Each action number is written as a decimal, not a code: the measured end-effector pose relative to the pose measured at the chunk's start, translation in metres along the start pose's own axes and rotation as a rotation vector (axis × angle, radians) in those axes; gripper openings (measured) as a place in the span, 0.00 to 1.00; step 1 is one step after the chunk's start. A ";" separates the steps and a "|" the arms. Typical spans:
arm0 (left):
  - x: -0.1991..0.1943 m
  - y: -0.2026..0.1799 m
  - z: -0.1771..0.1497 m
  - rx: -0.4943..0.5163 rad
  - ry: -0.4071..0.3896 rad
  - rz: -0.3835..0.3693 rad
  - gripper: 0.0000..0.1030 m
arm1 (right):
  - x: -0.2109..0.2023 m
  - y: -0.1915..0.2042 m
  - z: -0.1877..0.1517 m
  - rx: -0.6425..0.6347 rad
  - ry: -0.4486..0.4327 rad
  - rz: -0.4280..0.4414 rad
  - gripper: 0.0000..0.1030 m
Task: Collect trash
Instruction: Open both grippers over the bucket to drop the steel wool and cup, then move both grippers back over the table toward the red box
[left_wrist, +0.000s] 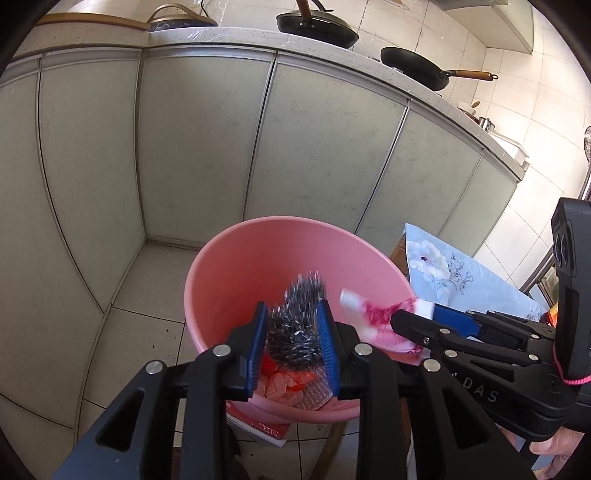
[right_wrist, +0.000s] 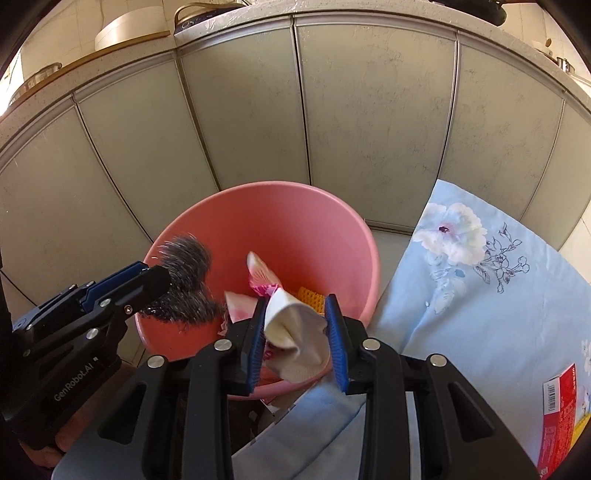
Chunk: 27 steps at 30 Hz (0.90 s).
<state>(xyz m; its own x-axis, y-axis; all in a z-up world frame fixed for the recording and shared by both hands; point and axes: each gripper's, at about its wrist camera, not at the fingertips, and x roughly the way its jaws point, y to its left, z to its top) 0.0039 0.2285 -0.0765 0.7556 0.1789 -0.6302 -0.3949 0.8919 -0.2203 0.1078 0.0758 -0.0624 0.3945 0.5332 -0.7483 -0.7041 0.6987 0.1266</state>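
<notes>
A pink bucket (left_wrist: 207, 258) (right_wrist: 258, 188) stands on the floor below both grippers, with orange and pink scraps (left_wrist: 284, 380) and a yellow foam net (right_wrist: 310, 295) inside. My left gripper (left_wrist: 291, 310) (right_wrist: 162, 277) hangs over its near rim. A grey steel wool scrubber (left_wrist: 295, 332) (right_wrist: 184, 280) sits between its blue pads, smeared with blur while gripper and bucket look sharp, so it seems loose. My right gripper (right_wrist: 295, 302) (left_wrist: 402, 317) is shut on a crumpled white and pink wrapper (right_wrist: 295, 332) (left_wrist: 373, 314) above the bucket's right side.
Grey cabinet doors (left_wrist: 207, 147) close off the space behind the bucket, under a counter with two black pans (left_wrist: 317, 26) (left_wrist: 413, 66). A blue flowered cloth (right_wrist: 480, 295) lies right of the bucket, with a red box (right_wrist: 561, 406) on it. Tiled floor (left_wrist: 147, 280) shows at left.
</notes>
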 end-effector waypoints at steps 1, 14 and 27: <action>0.000 0.000 0.000 -0.001 -0.003 0.000 0.28 | 0.000 0.000 0.000 0.001 -0.001 0.006 0.32; -0.017 -0.006 0.002 0.003 -0.028 -0.009 0.34 | -0.029 0.002 -0.008 -0.009 -0.068 0.006 0.42; -0.038 -0.037 -0.002 0.041 -0.015 -0.052 0.36 | -0.077 -0.023 -0.047 0.043 -0.097 -0.024 0.41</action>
<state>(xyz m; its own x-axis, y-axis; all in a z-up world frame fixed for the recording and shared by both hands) -0.0110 0.1878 -0.0464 0.7824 0.1380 -0.6073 -0.3337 0.9163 -0.2216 0.0662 -0.0036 -0.0382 0.4676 0.5583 -0.6853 -0.6686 0.7305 0.1389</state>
